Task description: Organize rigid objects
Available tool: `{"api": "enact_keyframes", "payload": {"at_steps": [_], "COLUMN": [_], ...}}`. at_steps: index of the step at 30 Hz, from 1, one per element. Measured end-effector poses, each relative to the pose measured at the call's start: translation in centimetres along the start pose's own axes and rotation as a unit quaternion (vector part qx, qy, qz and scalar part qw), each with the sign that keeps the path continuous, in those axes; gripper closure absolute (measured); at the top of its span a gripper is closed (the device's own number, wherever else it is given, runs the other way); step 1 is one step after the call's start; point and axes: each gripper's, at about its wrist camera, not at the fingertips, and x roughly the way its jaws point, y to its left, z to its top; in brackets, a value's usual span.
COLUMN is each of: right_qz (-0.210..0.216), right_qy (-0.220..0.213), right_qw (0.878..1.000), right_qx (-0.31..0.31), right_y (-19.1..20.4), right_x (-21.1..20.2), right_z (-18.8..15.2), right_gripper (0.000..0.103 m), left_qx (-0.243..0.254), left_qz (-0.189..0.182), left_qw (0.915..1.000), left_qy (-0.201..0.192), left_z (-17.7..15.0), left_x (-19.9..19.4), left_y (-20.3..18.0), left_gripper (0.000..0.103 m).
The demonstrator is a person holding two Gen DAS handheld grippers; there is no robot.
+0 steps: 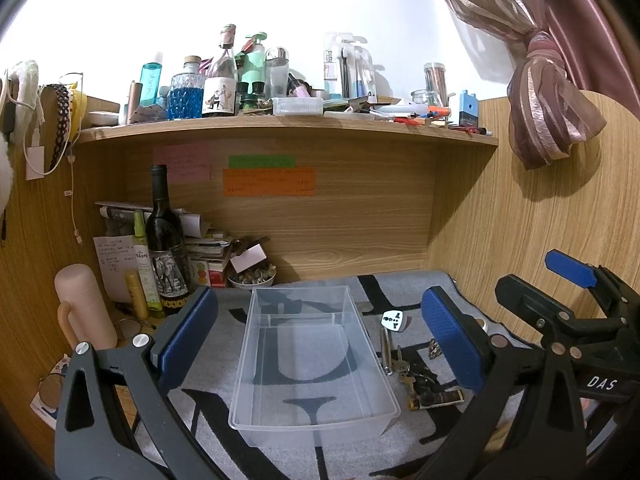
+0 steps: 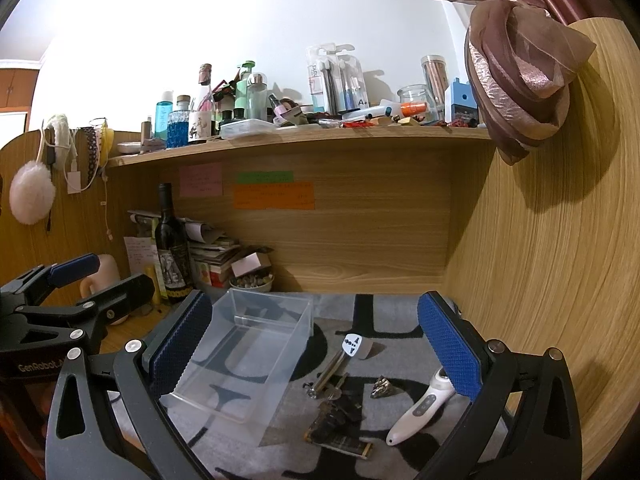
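1. Keys lie in a loose bunch on the grey mat, just right of the clear bin, with a dark fob and a gold-edged bar at the near end.
2. Around them sit a white tag at the far end, a small crumpled metal piece to the right, and a white handheld device nearest the side wall.
3. The bin is empty and stands upright on the mat, its long side running away from the grippers; a low ridge crosses its floor near the far end.
4. The left gripper hovers over the bin with its blue pads spread wide, gripping nothing.
5. The right gripper hangs above the keys and the device, jaws just as wide and empty — the device's upper end passes behind its right pad.
6. The mat — grey with big black lettering — covers the desk inside a wooden alcove.
7. Coloured notes are stuck on the back panel.
8. In the left corner stand a wine bottle, a pink mug, stacked papers and a bowl of small bits.
9. The shelf above is crowded with bottles, jars and pens.
10. A tied pink curtain hangs at the right.
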Motion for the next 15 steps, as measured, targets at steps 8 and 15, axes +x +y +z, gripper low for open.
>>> {"api": "enact_keyframes", "payload": {"at_steps": [8, 15], "right_qz": [0.001, 0.002], "right_qy": [0.000, 0.000], "right_qw": [1.000, 1.000], "right_qx": [0.000, 0.002], "right_y": [-0.05, 0.13], "right_x": [-0.03, 0.09], "right_z": [-0.06, -0.03], "right_gripper": [0.000, 0.000], "left_qx": [0.001, 0.001], "left_qz": [0.002, 0.002], "left_qw": [1.0000, 1.0000], "left_qy": [-0.001, -0.001], "left_z": [0.12, 0.16], "left_x": [0.08, 0.15], "left_y": [0.05, 0.06], "left_gripper": [0.000, 0.000]}}
